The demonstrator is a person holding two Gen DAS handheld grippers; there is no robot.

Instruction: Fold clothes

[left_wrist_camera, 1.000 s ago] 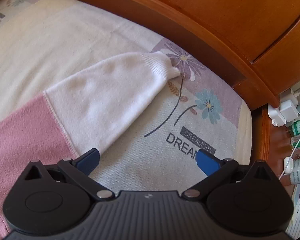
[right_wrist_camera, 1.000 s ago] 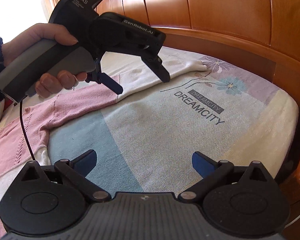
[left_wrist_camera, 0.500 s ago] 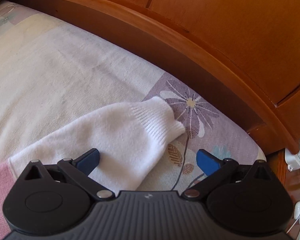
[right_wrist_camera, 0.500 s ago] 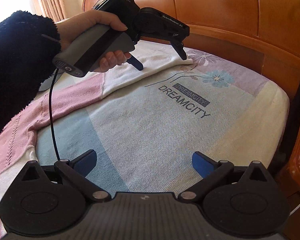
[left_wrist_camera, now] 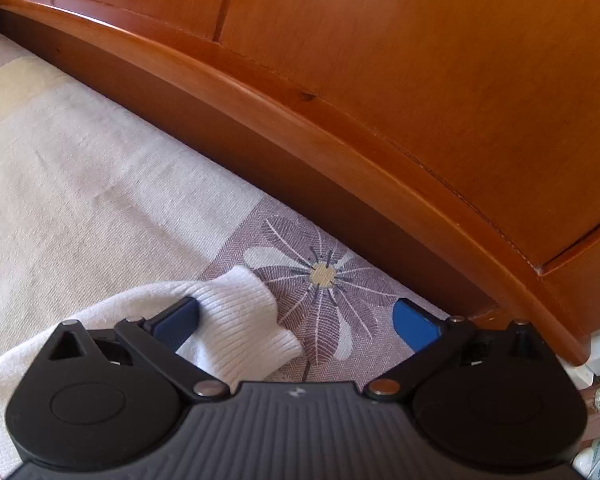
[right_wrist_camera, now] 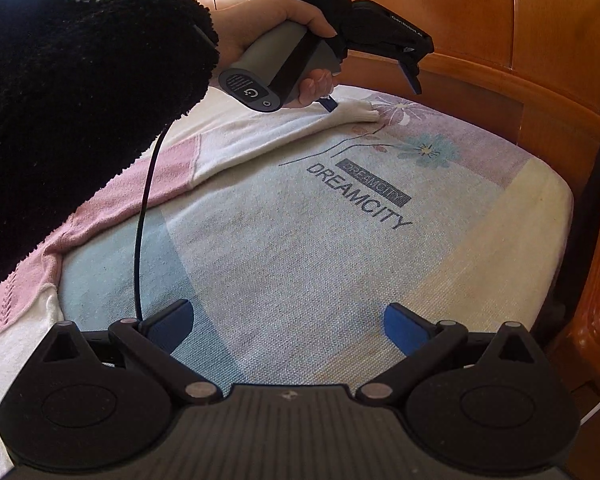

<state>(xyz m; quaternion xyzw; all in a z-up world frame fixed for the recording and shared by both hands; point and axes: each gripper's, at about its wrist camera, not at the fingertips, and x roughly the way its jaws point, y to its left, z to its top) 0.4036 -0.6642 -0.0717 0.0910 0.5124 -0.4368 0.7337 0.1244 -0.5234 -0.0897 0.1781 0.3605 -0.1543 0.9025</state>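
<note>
Both grippers gape: left gripper (left_wrist_camera: 296, 322) straddling the white cuff (left_wrist_camera: 244, 320), right gripper (right_wrist_camera: 286, 326) above the bedsheet (right_wrist_camera: 300, 248).

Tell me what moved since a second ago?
The left gripper moved forward along the white sleeve to its cuff, near the headboard, jaws still open around it. Nothing grabbed yet. The right gripper stayed open over the bedsheet; the sweater hasn't moved.

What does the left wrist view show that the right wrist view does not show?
Only the left wrist view shows the left gripper up close, open, with the white ribbed cuff between its fingers. Only the right wrist view shows the pink sweater body, the DREAMCITY print and the open right gripper. Both show the cuff, purple flower and wooden headboard.
</note>
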